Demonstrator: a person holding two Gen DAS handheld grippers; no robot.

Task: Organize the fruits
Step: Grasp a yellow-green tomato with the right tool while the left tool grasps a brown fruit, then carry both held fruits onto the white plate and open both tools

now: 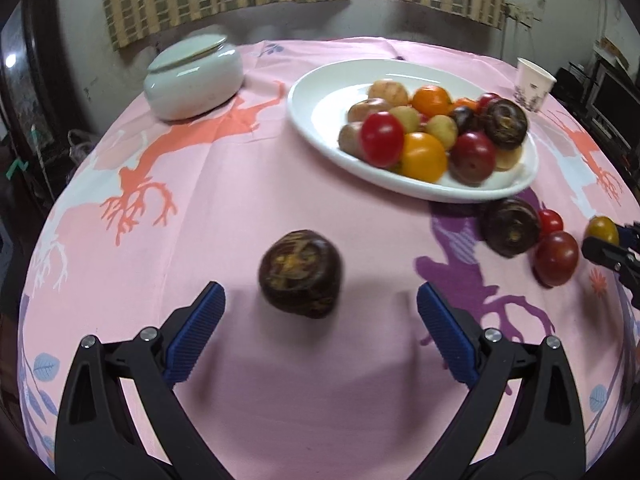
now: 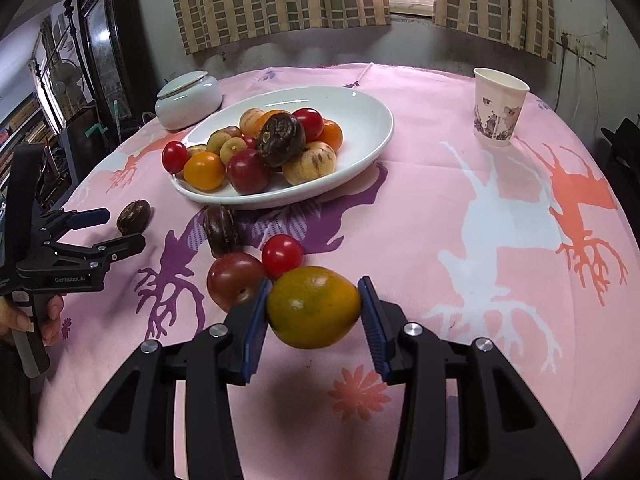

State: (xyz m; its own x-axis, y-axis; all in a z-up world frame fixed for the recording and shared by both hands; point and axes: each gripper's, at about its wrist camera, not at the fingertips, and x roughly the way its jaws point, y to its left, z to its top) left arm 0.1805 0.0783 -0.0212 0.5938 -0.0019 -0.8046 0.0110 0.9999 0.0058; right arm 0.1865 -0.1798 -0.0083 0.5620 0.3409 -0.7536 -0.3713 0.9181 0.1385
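**Yellow tomato clamped, dark fruit loose**

Right gripper (image 2: 314, 308) closed on yellow-green tomato (image 2: 313, 307), lifted above pink cloth (image 2: 440, 240). Left gripper (image 1: 320, 304) spread wide, dark fruit (image 1: 300, 274) lying between fingers, untouched. Plate (image 2: 360, 120) piled with fruit; second dark fruit (image 2: 221, 229) and two red tomatoes just beside it.

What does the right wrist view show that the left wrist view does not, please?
Only the right wrist view shows the right gripper shut on the yellow-green fruit, lifted off the cloth, and the person's hand on the left gripper's handle.

Only the left wrist view shows the left gripper open, its pads apart on either side of the dark brown fruit lying on the tablecloth.

Both show the white plate heaped with fruit, the lidded ceramic jar, the paper cup and loose fruit beside the plate.
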